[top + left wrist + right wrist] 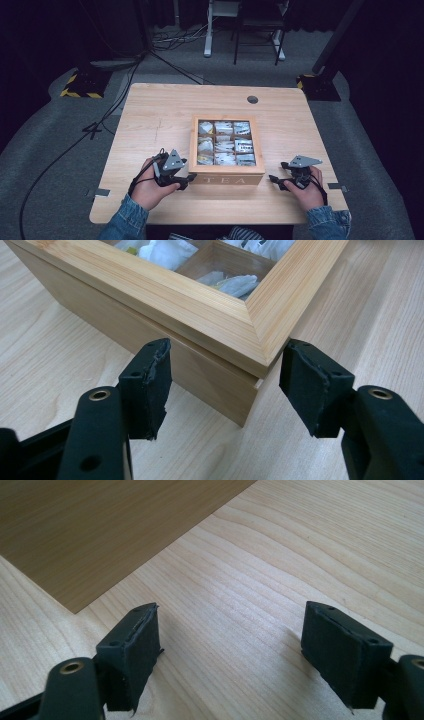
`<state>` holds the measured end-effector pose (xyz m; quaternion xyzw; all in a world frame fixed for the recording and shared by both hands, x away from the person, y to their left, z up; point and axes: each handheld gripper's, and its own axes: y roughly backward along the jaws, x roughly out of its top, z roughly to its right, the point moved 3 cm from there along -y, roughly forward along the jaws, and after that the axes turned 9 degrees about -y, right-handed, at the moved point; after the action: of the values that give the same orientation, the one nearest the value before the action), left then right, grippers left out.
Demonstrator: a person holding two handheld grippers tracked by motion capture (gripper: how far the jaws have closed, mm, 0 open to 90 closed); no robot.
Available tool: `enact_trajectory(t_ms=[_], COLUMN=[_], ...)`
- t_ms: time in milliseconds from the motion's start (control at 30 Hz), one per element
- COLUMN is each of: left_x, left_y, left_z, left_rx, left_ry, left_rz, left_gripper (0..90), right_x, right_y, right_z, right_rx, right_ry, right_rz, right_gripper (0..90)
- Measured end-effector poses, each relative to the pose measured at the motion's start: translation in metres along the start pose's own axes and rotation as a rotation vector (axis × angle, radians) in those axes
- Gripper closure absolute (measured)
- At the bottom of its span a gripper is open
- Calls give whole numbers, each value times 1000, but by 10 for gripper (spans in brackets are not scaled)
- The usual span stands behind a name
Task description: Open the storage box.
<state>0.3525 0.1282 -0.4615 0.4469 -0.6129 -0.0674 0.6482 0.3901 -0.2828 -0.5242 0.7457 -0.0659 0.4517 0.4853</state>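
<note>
wooden tea box (226,176) sits closed; our left gripper (225,385) gapes wide at its near corner, right gripper (230,652) wide too, holding nothing. next we pinch the lid (200,315) edge.

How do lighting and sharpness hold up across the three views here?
High view: table lit, surroundings almost black, tea box soft, its sachets tiny. Left gripper view: box corner sharp, evenly lit, no glare; open left gripper crisp. Right gripper view: wood grain clear, soft shadows beside the open right gripper.
</note>
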Motion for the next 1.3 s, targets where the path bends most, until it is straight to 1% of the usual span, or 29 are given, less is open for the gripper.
enact_trajectory(t_ms=[167,233,433,633,733,900,1167,1300], left_x=[3,5,12,18,21,28,39,47], left_y=[2,3,10,13,16,22,28,33], left_z=[0,0,-2,-4,-5,-9,-14,-18], left_rx=[8,10,18,16,19,28,47,88], left_ry=[-5,0,-2,-6,-7,-2,-7,-17], left_rz=[-5,0,37,66,69,116,160,198], left_gripper=[383,383,383,383,382,383,382,383], right_x=[0,0,-1,-2,-2,-3,-3,-3], right_y=[0,0,1,2,2,3,3,3], right_z=[0,0,-1,-1,-1,-2,-2,-2], right_rx=[0,-1,-8,-9,-12,-20,-20,-20], right_ry=[0,-1,-4,-7,-8,-14,-16,-16], right_rz=[0,0,0,3,2,4,6,6], right_gripper=[241,242,250,251,253,256,256,257])
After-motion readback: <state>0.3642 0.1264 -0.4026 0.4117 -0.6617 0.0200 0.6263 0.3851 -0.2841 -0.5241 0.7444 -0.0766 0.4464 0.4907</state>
